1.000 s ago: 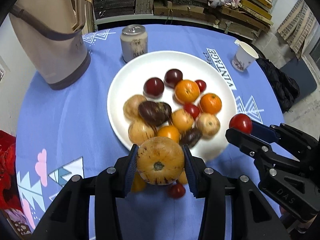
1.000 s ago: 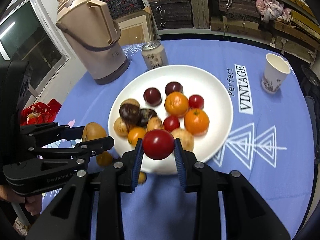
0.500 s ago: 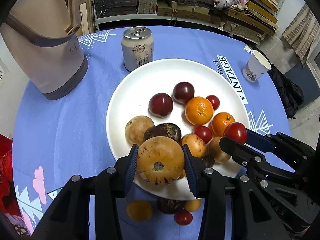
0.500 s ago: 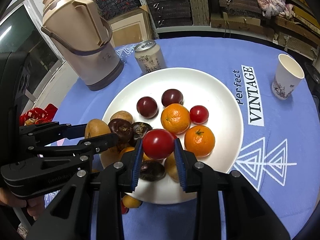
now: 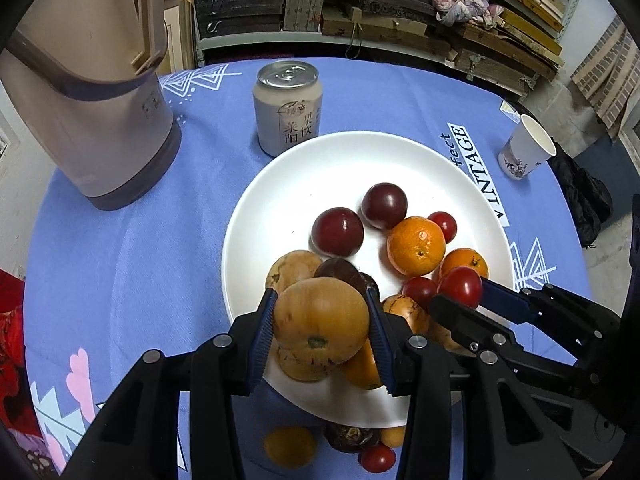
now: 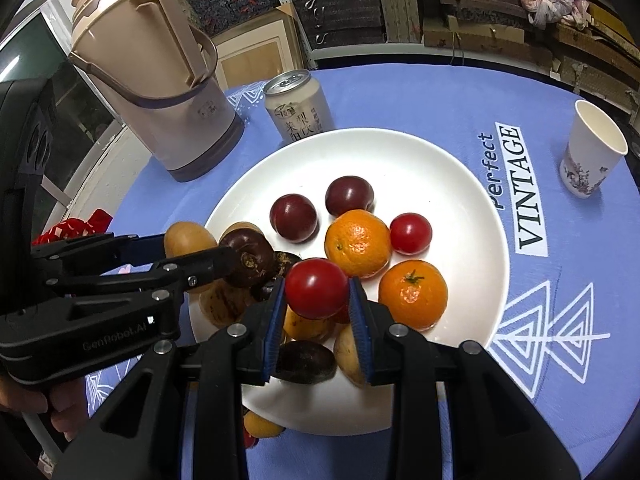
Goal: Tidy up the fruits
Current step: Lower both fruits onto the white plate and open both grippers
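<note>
Two fruits in transit over the white plate; most fruit is plated, a few pieces remain on the counter.

My left gripper is clamped on a yellow-brown fruit above the near rim of the plate, and my right gripper is clamped on a red tomato above the plated pile. By my estimate the task is well past half: oranges, plums, tomatoes and brown fruits already lie on the plate, both held pieces await release, and the strays await pickup. The left wrist view alone shows those strays clearly: an orange-yellow fruit, a dark fruit and a small tomato on the blue cloth just off the near rim. The right wrist view alone shows the full thermos, with the can beside it.
</note>
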